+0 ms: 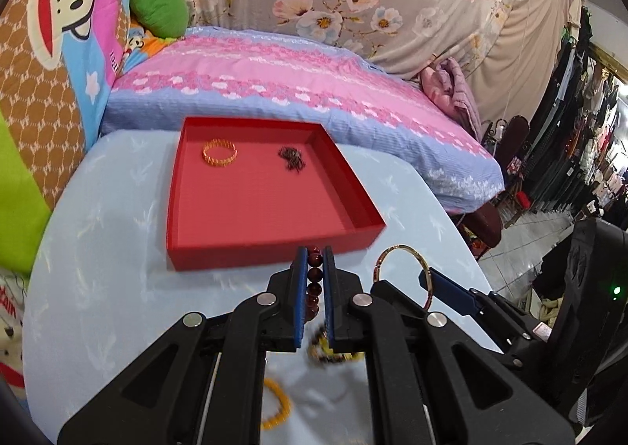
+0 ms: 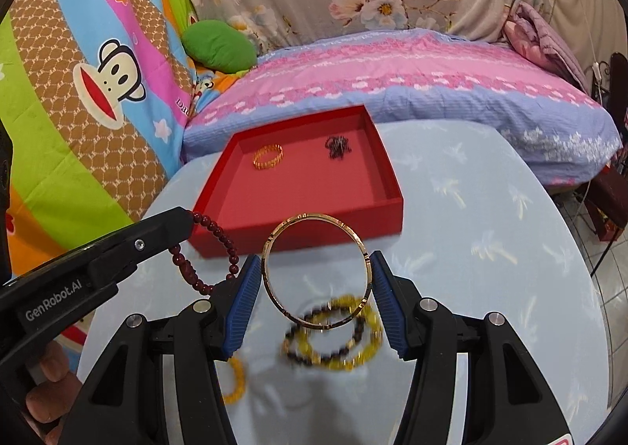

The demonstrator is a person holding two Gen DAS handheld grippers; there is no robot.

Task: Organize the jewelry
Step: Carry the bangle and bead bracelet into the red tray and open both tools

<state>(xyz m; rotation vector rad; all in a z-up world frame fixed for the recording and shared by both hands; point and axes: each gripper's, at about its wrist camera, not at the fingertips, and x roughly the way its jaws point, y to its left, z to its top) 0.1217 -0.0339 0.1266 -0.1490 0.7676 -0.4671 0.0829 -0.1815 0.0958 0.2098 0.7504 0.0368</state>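
- Leftmost, the left gripper (image 1: 314,254) is seen closed on a dark red bead bracelet (image 1: 314,280); in the right wrist view the strand (image 2: 204,248) is seen hanging in a loop from the pinched tip, above the pale blue tablecloth (image 2: 471,229).
- Partly hidden behind the fingers, one yellow bead bracelet (image 1: 276,405) is seen lying on the cloth; only part of its ring is shown in either view.
- At centre, one red tray (image 1: 251,186) is set on the table, with two pieces inside: a gold band bracelet (image 1: 219,153) at far left and a dark chain heap (image 1: 291,159) to its right, well apart. Links of the heap cannot be made out.
- Below the tray, a blurred bracelet of mixed yellow and dark beads (image 2: 333,331) is seen on the cloth; whether it is one piece or two cannot be told.
- Rightmost, the right gripper (image 2: 316,278) is spread wide yet clamped on one thin gold bangle (image 2: 316,268), held across its width between the blue pads (image 2: 386,300), raised above the blurred beads, just before the tray's near wall.
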